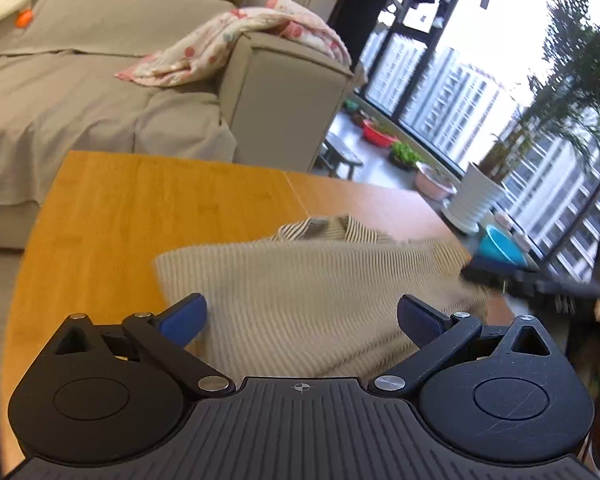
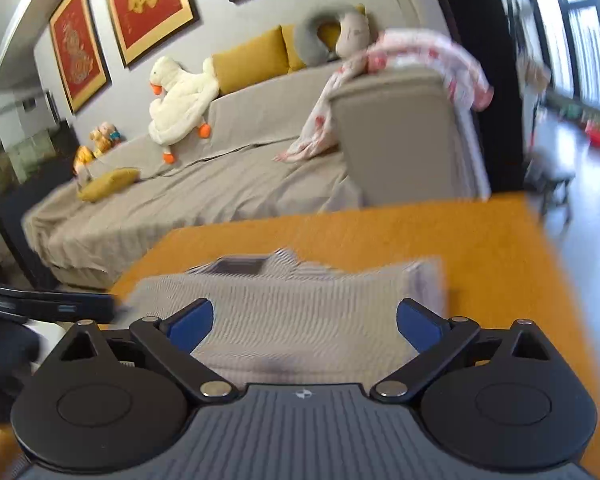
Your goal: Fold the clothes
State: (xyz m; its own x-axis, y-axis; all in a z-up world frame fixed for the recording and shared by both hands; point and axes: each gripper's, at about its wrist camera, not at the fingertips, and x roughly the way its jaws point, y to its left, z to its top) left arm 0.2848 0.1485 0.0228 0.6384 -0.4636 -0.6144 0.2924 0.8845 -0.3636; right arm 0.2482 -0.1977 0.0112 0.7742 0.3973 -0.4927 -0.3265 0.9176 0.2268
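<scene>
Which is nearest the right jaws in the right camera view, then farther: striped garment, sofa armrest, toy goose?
1. Striped garment, just ahead on the table.
2. Sofa armrest, beyond the table, right of centre.
3. Toy goose, back left on the sofa.

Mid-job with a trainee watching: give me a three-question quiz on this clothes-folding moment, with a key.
1. True or false: the left hand-held gripper is clamped on the striped garment.
2. What does the garment lie on? A) grey sofa B) wooden table C) floor
3. Fill in: the right hand-held gripper has its jaws ____.

Key: 1 false, its jaws stand apart; 2 B, the wooden table; 3 open.
</scene>
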